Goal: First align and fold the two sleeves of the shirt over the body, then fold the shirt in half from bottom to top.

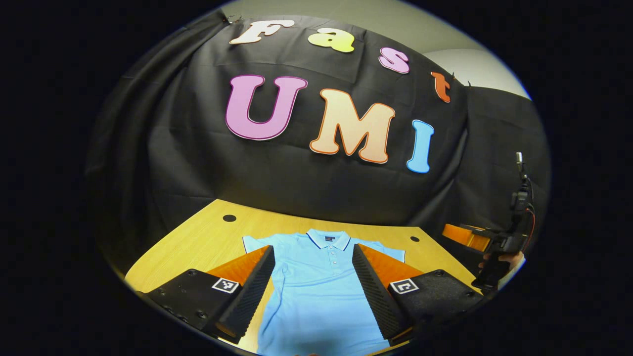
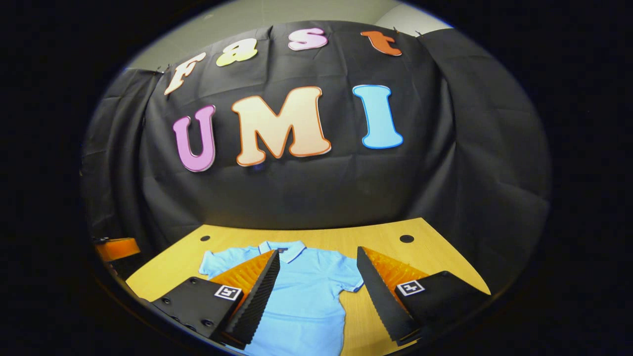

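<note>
We see the light blue shirt [image 1: 316, 287] lying flat on the wooden table [image 1: 207, 237], collar toward the black cloth wall [image 1: 296, 178], both short sleeves spread out to the sides and unfolded. In the left gripper view, the left gripper [image 1: 313, 291] hangs above the shirt's chest with its jaws wide apart, nothing between them; its fingers cover the shirt's shoulders, and the hem is cut off at the bottom edge. At the far right there we catch the right gripper [image 1: 470, 236] held off the table's edge, a hand [image 1: 509, 259] barely visible behind it. In the right gripper view, the right gripper [image 2: 316, 291] is also spread open and empty over the shirt's side; one sleeve [image 2: 348, 277] shows between its fingers, the other [image 2: 217, 262] partly hidden. An orange object at the left edge [image 2: 117, 248] is too cut off to identify.
</note>
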Demonstrator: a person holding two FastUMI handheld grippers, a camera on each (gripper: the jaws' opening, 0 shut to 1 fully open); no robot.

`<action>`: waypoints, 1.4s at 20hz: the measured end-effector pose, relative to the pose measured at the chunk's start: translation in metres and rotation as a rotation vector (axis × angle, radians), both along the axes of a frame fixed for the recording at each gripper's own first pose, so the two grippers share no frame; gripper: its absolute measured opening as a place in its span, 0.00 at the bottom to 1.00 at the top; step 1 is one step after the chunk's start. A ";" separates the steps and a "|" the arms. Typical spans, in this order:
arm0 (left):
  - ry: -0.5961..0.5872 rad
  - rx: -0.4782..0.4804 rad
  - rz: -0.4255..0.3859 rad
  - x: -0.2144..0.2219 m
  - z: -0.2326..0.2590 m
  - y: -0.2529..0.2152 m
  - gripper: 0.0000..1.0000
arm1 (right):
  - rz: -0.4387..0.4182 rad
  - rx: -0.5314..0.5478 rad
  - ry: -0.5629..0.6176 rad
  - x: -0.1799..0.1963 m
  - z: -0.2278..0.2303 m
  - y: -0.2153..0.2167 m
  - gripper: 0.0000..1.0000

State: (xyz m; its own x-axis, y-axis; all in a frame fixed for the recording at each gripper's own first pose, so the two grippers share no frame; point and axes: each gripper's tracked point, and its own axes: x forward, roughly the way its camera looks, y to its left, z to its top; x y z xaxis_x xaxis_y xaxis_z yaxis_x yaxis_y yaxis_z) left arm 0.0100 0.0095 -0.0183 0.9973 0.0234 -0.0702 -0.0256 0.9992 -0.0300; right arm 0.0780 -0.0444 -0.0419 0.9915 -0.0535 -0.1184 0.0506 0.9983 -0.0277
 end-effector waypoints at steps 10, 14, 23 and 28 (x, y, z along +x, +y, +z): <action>0.044 -0.033 0.107 -0.005 -0.012 0.014 0.94 | -0.025 0.034 0.252 0.119 -0.093 -0.064 0.94; 0.073 -0.040 0.132 -0.002 -0.020 0.013 0.95 | -0.046 0.023 0.375 0.152 -0.145 -0.088 0.98; 0.130 -0.061 0.160 0.004 -0.045 0.004 0.94 | -0.091 0.051 0.483 0.186 -0.205 -0.119 0.98; 0.148 -0.068 0.164 0.005 -0.051 0.005 0.95 | -0.068 -0.052 0.471 0.190 -0.209 -0.114 0.93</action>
